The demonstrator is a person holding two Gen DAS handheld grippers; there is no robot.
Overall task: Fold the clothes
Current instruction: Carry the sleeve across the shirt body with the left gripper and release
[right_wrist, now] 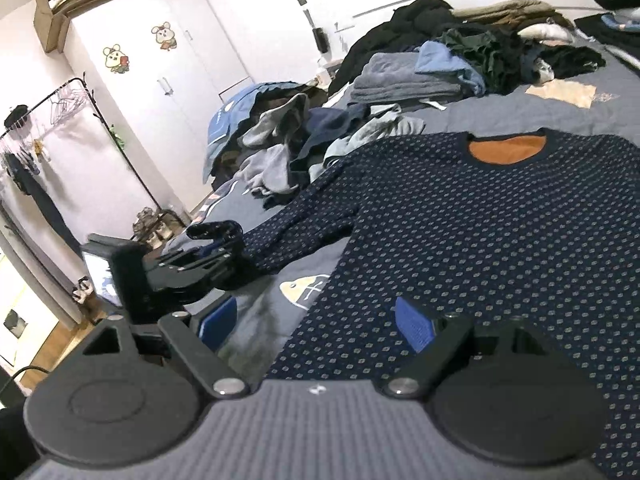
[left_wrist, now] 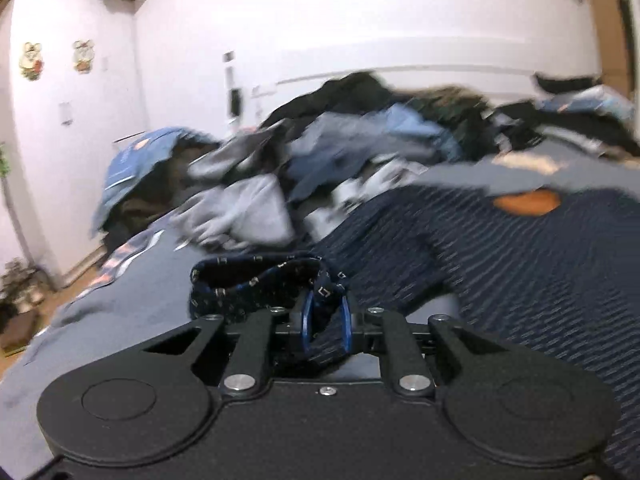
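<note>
A navy sweater (right_wrist: 460,220) with small pale dots and an orange inner collar (right_wrist: 506,150) lies flat on the grey-blue bed cover (right_wrist: 500,112). Its left sleeve (right_wrist: 304,224) runs out to the left. My left gripper (left_wrist: 326,320) is shut on the sleeve's cuff (left_wrist: 248,276), with the fabric pinched between the blue pads and the cuff end held a little above the bed. The right wrist view shows that left gripper (right_wrist: 218,250) at the sleeve's end. My right gripper (right_wrist: 316,322) stands open over the sweater's lower left hem, nothing between its pads.
A big pile of loose clothes (right_wrist: 400,76) covers the far part of the bed, with more grey and blue garments (right_wrist: 280,152) heaped beside the sleeve. A clothes rack (right_wrist: 72,96) and a white wardrobe (right_wrist: 160,92) stand left of the bed. The bed's left edge (left_wrist: 80,300) drops to the floor.
</note>
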